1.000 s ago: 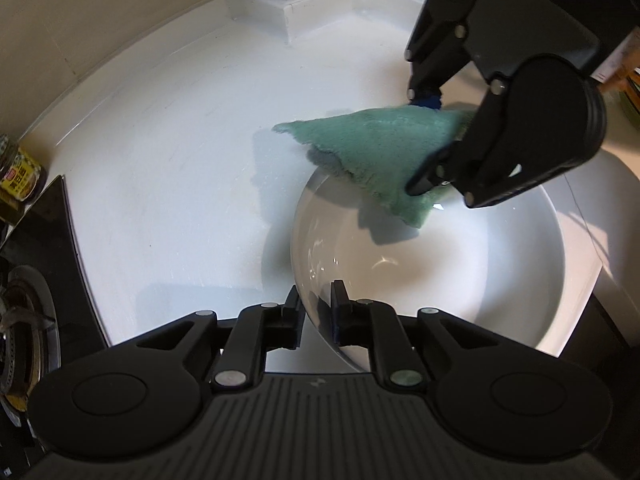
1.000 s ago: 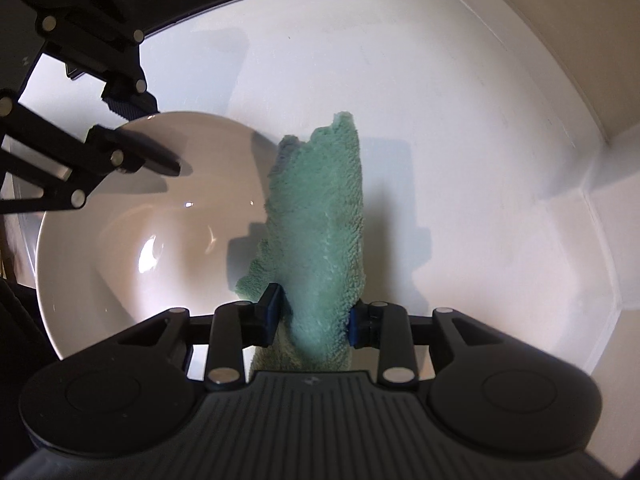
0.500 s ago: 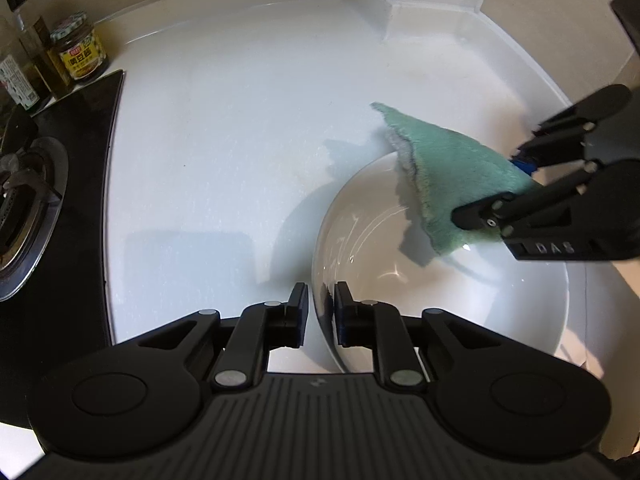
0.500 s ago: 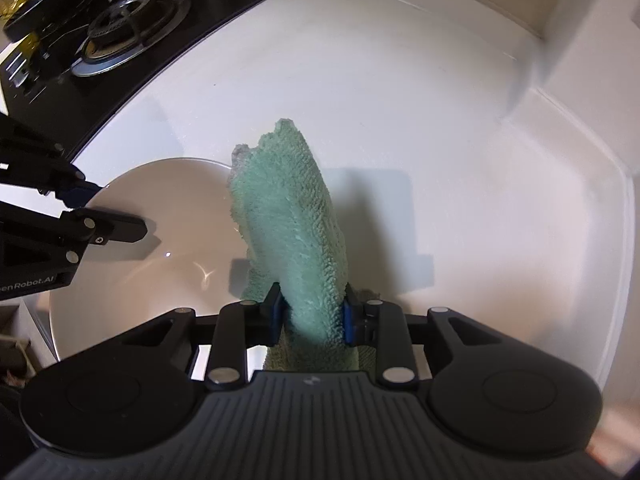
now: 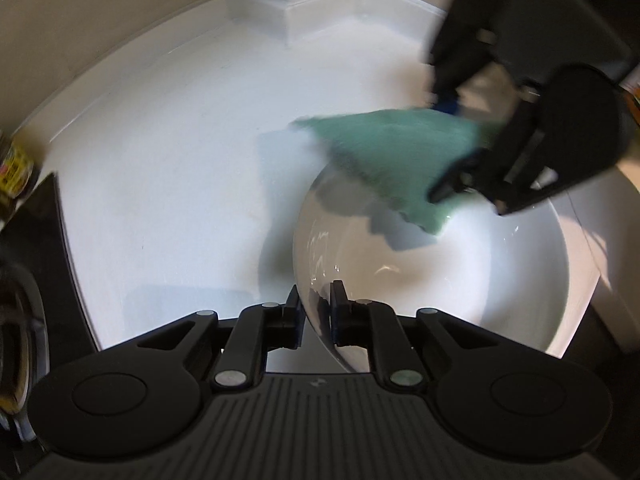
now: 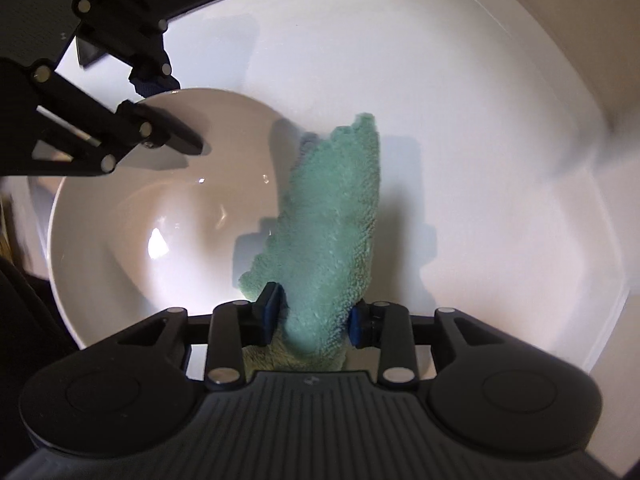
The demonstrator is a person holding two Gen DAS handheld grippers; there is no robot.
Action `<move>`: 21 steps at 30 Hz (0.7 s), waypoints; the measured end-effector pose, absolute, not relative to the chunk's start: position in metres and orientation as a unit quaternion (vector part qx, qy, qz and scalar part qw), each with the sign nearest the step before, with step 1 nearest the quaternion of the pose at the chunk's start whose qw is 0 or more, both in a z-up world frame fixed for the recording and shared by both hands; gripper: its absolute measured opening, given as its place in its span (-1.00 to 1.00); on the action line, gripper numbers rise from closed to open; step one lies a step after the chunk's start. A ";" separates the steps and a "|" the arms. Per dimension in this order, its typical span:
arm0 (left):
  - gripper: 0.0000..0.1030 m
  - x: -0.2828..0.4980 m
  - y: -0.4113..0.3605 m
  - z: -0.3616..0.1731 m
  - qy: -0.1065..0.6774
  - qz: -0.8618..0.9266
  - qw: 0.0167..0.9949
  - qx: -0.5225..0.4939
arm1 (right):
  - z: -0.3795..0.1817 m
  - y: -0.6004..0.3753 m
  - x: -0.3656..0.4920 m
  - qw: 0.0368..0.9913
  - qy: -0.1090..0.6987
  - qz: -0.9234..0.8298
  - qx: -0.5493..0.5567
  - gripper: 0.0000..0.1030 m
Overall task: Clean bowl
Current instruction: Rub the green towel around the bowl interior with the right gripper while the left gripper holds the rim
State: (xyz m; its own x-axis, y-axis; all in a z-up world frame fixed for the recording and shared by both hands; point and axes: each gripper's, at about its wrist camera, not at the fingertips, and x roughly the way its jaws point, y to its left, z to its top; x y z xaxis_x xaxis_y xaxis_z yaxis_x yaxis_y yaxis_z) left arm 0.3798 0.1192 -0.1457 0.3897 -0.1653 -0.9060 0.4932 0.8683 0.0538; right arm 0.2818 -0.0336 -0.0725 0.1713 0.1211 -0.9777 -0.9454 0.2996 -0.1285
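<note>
The round white ceramic bowl [image 5: 460, 280] on the white tabletop [image 5: 180, 160] is pinched at its near-left rim by the left gripper [image 5: 316, 312], its jaws easing apart. The fluffy green cloth [image 6: 332, 232], draped over the bowl's right rim, is clamped by the right gripper [image 6: 314, 314] as its jaws open; it could be dropped, or the bowl let slip

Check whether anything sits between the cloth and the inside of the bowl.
Nothing visible does. The green cloth, between the right hand-held gripper's opening jaws, hangs over the bowl's far rim, with bare white bowl below. The left hand-held gripper only pinches the near rim.
</note>
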 end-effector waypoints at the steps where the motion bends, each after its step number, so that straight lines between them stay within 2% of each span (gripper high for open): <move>1: -0.75 0.382 0.120 -0.147 0.514 -0.204 0.817 0.162 | -0.074 -0.028 0.283 0.631 0.486 0.424 -0.432 -0.41; 5: -0.75 0.390 0.127 -0.150 0.516 -0.191 0.821 0.152 | -0.074 -0.014 0.287 0.625 0.466 0.433 -0.454 -0.41; 15: -0.74 0.394 0.144 -0.160 0.543 -0.076 0.836 0.007 | -0.069 -0.047 0.296 0.731 0.517 0.351 -0.275 -0.53; 21: -0.76 0.394 0.143 -0.162 0.527 -0.090 0.843 0.052 | -0.071 -0.063 0.267 0.749 0.520 0.317 -0.261 -0.52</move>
